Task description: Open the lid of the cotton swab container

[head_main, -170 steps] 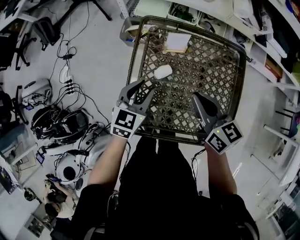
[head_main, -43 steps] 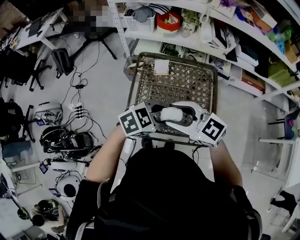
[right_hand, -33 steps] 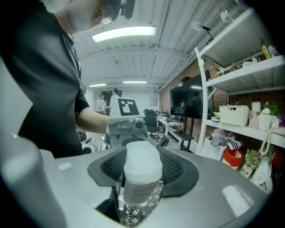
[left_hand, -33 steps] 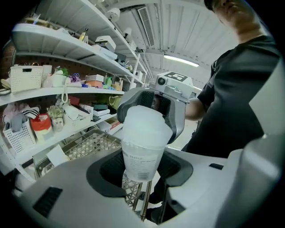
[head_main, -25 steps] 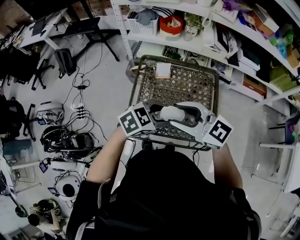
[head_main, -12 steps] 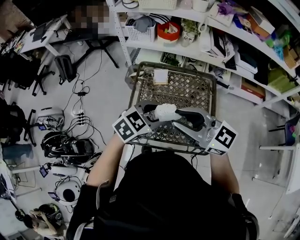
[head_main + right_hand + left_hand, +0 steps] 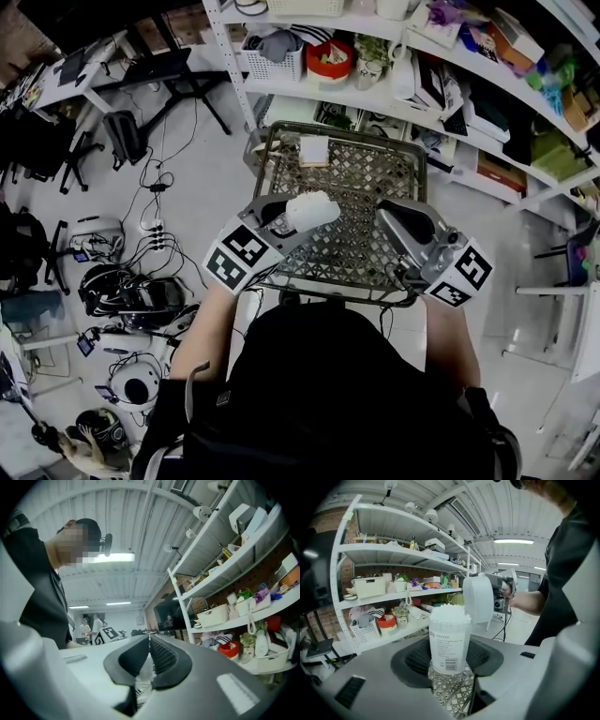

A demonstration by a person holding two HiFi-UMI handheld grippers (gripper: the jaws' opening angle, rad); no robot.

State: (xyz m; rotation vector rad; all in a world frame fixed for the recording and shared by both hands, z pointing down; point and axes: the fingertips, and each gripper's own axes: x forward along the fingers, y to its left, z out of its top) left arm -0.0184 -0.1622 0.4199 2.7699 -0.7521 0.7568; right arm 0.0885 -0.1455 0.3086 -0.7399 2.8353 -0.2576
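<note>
My left gripper (image 7: 283,221) pinches the cotton swab container (image 7: 449,639) upright above the cart basket (image 7: 352,192), and its lid (image 7: 478,597) is already flipped open. The jaws of my right gripper (image 7: 149,651) are closing with nothing between them. If I tilt or loosen the left one, I think swabs may spill, or the container may drop.

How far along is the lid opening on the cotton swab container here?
Done: the lid stands flipped up off the cotton swab container, swab tips exposed. In hand: the left gripper clamps the container above the wire basket. The right gripper is apart from it, jaws closing on nothing. Left: nothing of the opening itself.
</note>
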